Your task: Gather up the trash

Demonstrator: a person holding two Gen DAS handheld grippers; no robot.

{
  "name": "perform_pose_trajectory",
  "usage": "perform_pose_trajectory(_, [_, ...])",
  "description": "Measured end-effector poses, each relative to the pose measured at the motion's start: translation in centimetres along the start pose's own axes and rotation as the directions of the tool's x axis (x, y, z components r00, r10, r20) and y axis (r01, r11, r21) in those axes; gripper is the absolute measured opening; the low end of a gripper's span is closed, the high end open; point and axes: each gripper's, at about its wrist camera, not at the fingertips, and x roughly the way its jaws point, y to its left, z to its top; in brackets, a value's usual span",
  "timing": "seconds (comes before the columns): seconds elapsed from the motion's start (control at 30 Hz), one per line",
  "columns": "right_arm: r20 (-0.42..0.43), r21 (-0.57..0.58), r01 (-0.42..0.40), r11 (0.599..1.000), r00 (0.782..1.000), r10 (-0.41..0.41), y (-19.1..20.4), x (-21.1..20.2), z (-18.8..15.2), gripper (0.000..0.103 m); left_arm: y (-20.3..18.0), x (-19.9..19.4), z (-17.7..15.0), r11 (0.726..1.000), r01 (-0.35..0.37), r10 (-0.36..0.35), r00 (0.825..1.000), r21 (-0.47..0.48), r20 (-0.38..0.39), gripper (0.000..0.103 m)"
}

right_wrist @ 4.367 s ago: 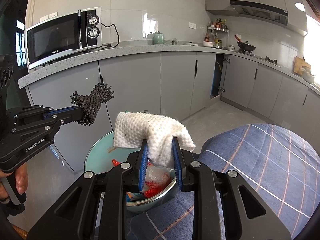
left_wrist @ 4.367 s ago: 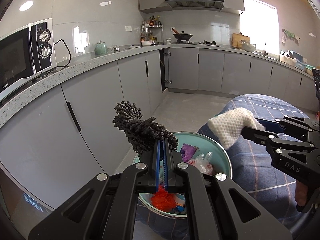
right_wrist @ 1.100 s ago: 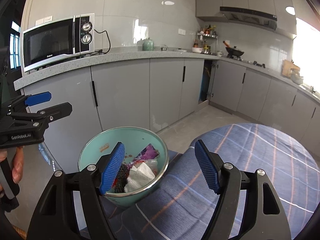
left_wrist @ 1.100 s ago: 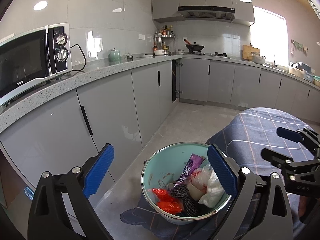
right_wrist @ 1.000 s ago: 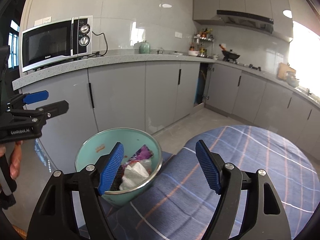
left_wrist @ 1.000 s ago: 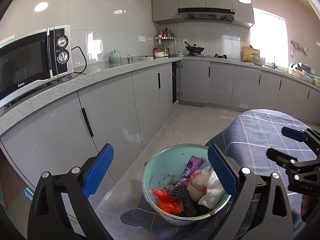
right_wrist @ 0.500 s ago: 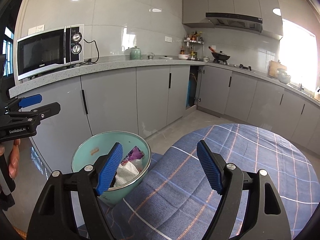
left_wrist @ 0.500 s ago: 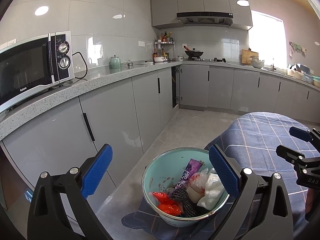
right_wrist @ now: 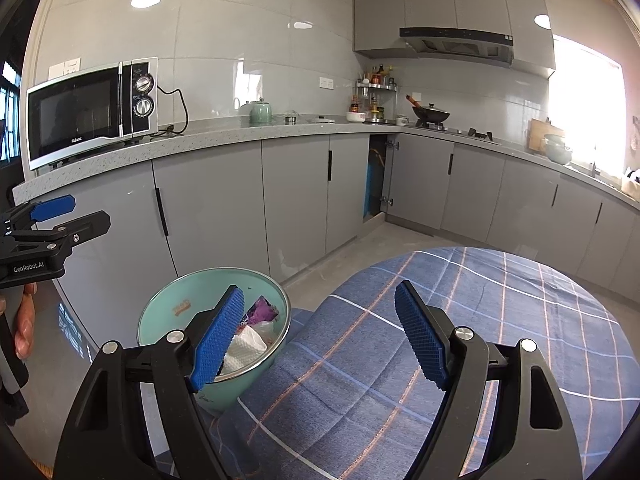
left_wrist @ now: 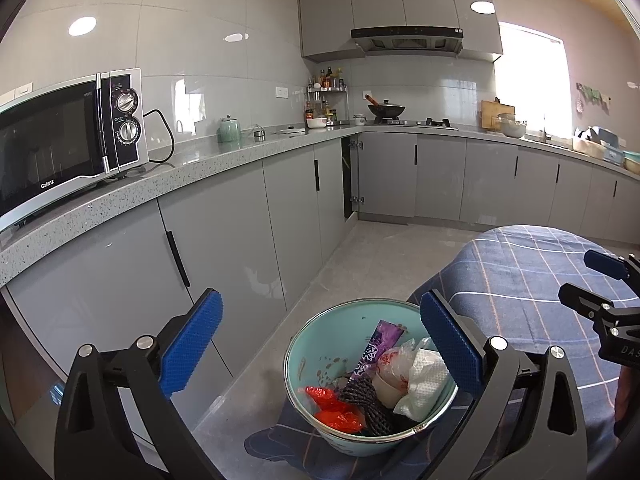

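Both grippers empty, jaws wide apart: left gripper [left_wrist: 320, 344], right gripper [right_wrist: 320, 332]. Trash heaped in teal bowl [left_wrist: 320, 328] at edge of checked cloth [right_wrist: 460, 320]. Collecting apparently done; next, probably scan cloth for leftovers.

Teal bowl [left_wrist: 320, 344] at the cloth-covered table's [right_wrist: 500, 320] edge, its mouth uncovered from above, trash heaped on its table-side half, bare wall on its cabinet side, bare cloth stretching away beside the bowl, grey cabinets [right_wrist: 216, 208] standing beyond the bowl across a strip of floor
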Motion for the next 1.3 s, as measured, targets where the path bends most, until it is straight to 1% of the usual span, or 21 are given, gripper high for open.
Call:
perform_pose_trajectory(0.2, [0.001,0.0,0.002,1.0,1.0,-0.002,-0.08,0.01,-0.1,0.077,0.07,-0.01,0.01,1.0,0.001,-0.001,1.0,-0.002,-0.001,0.097])
perform_pose_trajectory(0.27, [0.005,0.001,0.003,1.0,1.0,-0.003,-0.07,-0.03,-0.12,0.08,0.1,-0.02,0.06,1.0,0.0,0.0,1.0,-0.001,-0.001,0.097])
perform_pose_trajectory(0.57, [0.015,0.003,-0.001,1.0,1.0,0.001,0.0,-0.45,-0.14,0.08,-0.2,-0.04,0.19,1.0,-0.015,0.015,1.0,0.007,-0.002,0.097])
perform_pose_trajectory(0.7, [0.017,0.005,0.0,1.0,1.0,0.0,-0.06,-0.46,-0.12,0.08,-0.09,-0.11,0.23,1.0,-0.01,0.01,1.0,-0.002,-0.001,0.098])
perform_pose_trajectory(0.97, [0.017,0.002,-0.002,1.0,1.0,0.002,-0.03,-0.52,-0.01,0.08,-0.14,-0.12,0.27,0.999,-0.05,0.05,0.999,0.023,0.012,0.098])
perform_pose_trajectory(1.23, [0.015,-0.001,-0.003,1.0,1.0,0.003,0.02,-0.57,-0.04,0.08,0.07,-0.19,0.34,0.997,-0.068,0.067,0.998,0.025,0.021,0.098])
perform_pose_trajectory(1.3, [0.015,-0.001,-0.003,1.0,1.0,0.003,0.02,-0.58,-0.04,0.08,-0.05,-0.23,0.36,0.998,-0.062,0.061,0.998,0.027,0.021,0.098])
